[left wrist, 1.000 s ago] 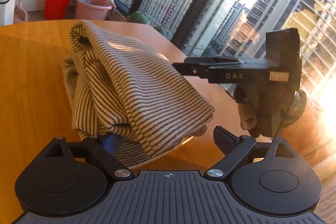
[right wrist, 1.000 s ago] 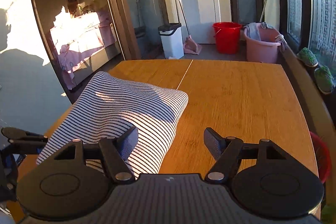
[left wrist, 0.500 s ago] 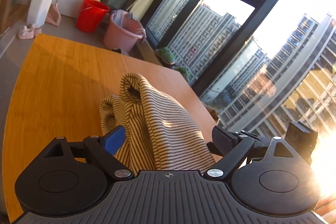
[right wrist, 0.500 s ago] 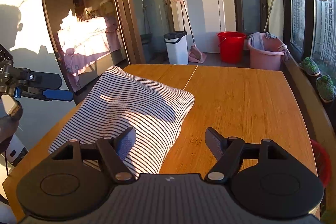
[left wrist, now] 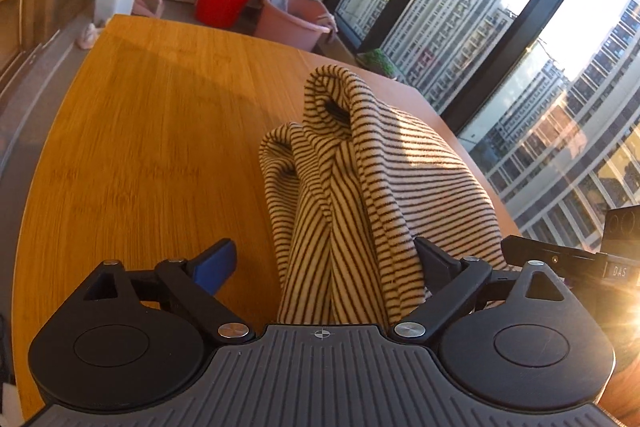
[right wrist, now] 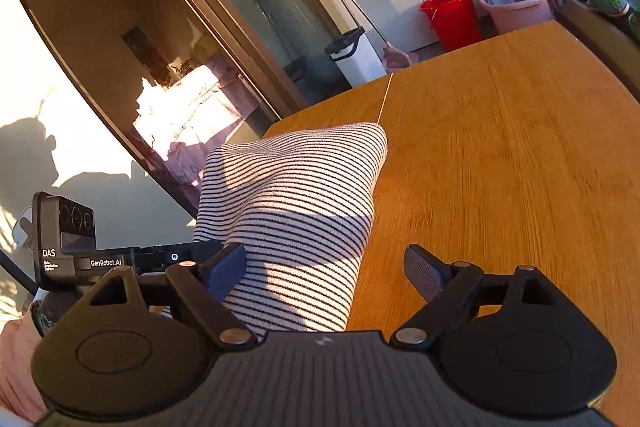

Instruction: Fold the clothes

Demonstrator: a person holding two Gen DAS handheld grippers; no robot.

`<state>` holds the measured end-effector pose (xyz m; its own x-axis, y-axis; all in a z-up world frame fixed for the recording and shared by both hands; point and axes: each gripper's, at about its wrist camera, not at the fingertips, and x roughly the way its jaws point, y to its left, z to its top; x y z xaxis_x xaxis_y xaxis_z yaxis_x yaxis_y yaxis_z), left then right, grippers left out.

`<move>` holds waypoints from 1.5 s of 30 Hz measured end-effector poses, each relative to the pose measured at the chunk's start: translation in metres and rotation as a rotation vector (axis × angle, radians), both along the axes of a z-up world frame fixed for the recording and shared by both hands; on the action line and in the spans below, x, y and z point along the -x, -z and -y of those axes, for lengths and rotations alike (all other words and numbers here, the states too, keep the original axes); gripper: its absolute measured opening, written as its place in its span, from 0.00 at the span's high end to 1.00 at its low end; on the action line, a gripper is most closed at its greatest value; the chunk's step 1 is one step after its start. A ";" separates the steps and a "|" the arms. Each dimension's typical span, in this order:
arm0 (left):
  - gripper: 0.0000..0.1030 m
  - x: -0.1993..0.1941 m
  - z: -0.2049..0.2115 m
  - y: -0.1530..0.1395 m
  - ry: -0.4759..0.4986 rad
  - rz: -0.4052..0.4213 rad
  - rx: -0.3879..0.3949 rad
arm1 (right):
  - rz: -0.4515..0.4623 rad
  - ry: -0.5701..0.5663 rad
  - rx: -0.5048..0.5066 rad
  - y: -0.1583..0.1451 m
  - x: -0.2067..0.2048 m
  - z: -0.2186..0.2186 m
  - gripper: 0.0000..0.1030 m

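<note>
Striped garment (left wrist: 372,183) bundled in thick folds on the wooden table (left wrist: 140,155), near its edge. Left hand-held gripper (left wrist: 324,263) and right hand-held gripper (right wrist: 324,267) both opening wide around the cloth, neither pinching it. Folding appears largely done; flattening remains.

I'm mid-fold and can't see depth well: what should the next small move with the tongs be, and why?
Probably draw both tongs back off the striped garment. It lies folded in a bundle on the wooden table. Left tongs and right tongs are opening with cloth between them; neither pinches it.
</note>
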<state>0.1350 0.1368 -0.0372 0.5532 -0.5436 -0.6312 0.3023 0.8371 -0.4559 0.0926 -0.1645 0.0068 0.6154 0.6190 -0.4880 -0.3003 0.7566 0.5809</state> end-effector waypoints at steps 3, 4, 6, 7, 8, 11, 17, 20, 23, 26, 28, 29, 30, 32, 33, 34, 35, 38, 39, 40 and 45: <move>0.05 -0.001 0.000 0.003 0.031 -0.016 0.037 | -0.011 -0.021 -0.023 0.004 -0.004 0.000 0.13; 0.05 -0.002 0.002 0.004 0.043 -0.016 0.042 | -0.015 -0.029 -0.030 0.005 -0.005 0.001 0.13; 0.05 -0.005 0.005 0.004 0.063 -0.021 0.055 | -0.025 -0.051 -0.048 0.007 -0.008 0.000 0.13; 0.05 -0.007 0.006 0.004 0.072 -0.024 0.063 | -0.027 -0.068 -0.053 0.008 -0.009 -0.001 0.13; 0.05 -0.008 0.008 0.004 0.078 -0.026 0.069 | -0.027 -0.091 -0.052 0.008 -0.010 -0.003 0.13; 0.07 -0.010 0.014 0.006 0.090 -0.025 0.073 | -0.033 -0.160 -0.002 0.011 -0.017 -0.020 0.14; 0.23 -0.003 0.011 0.002 0.067 0.015 0.095 | 0.021 -0.181 0.072 -0.005 -0.027 -0.038 0.36; 0.27 -0.008 0.003 -0.013 0.050 0.061 0.097 | 0.069 -0.216 0.088 -0.024 -0.037 -0.047 0.45; 0.27 -0.018 -0.012 -0.038 0.005 0.133 0.100 | 0.160 -0.249 0.113 -0.052 -0.055 -0.064 0.47; 0.26 -0.037 -0.027 -0.070 -0.036 0.208 0.081 | 0.229 -0.279 0.090 -0.077 -0.083 -0.079 0.47; 0.26 -0.056 -0.037 -0.084 -0.061 0.234 0.069 | 0.242 -0.294 0.058 -0.085 -0.108 -0.087 0.47; 0.25 -0.067 -0.042 -0.086 -0.076 0.235 0.072 | 0.242 -0.300 0.042 -0.087 -0.122 -0.090 0.46; 0.25 -0.080 -0.047 -0.086 -0.092 0.231 0.076 | 0.242 -0.305 0.027 -0.088 -0.135 -0.094 0.46; 0.25 -0.103 -0.053 -0.074 -0.127 0.198 0.080 | 0.224 -0.308 0.023 -0.079 -0.162 -0.101 0.46; 0.25 -0.112 -0.054 -0.063 -0.142 0.172 0.073 | 0.203 -0.306 0.046 -0.068 -0.172 -0.107 0.45; 0.26 -0.122 -0.055 -0.048 -0.155 0.135 0.064 | 0.179 -0.304 0.075 -0.057 -0.182 -0.114 0.45; 0.27 -0.131 -0.057 -0.034 -0.167 0.098 0.054 | 0.154 -0.302 0.104 -0.045 -0.192 -0.121 0.44; 0.28 -0.139 -0.073 -0.002 -0.178 0.035 0.043 | 0.117 -0.265 0.277 -0.010 -0.202 -0.143 0.32; 0.28 -0.137 -0.078 -0.001 -0.181 0.038 0.063 | 0.127 -0.263 0.287 -0.006 -0.201 -0.145 0.31; 0.29 -0.135 -0.083 -0.002 -0.184 0.046 0.076 | 0.136 -0.268 0.287 -0.007 -0.199 -0.146 0.31; 0.29 -0.122 -0.085 -0.054 -0.209 0.229 0.047 | 0.264 -0.280 0.482 -0.024 -0.177 -0.175 0.31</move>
<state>0.2567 0.2223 0.0166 0.7807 -0.4289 -0.4544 0.2254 0.8715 -0.4355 0.2693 0.0108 0.0307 0.5994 0.5224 -0.6066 -0.6129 0.7869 0.0721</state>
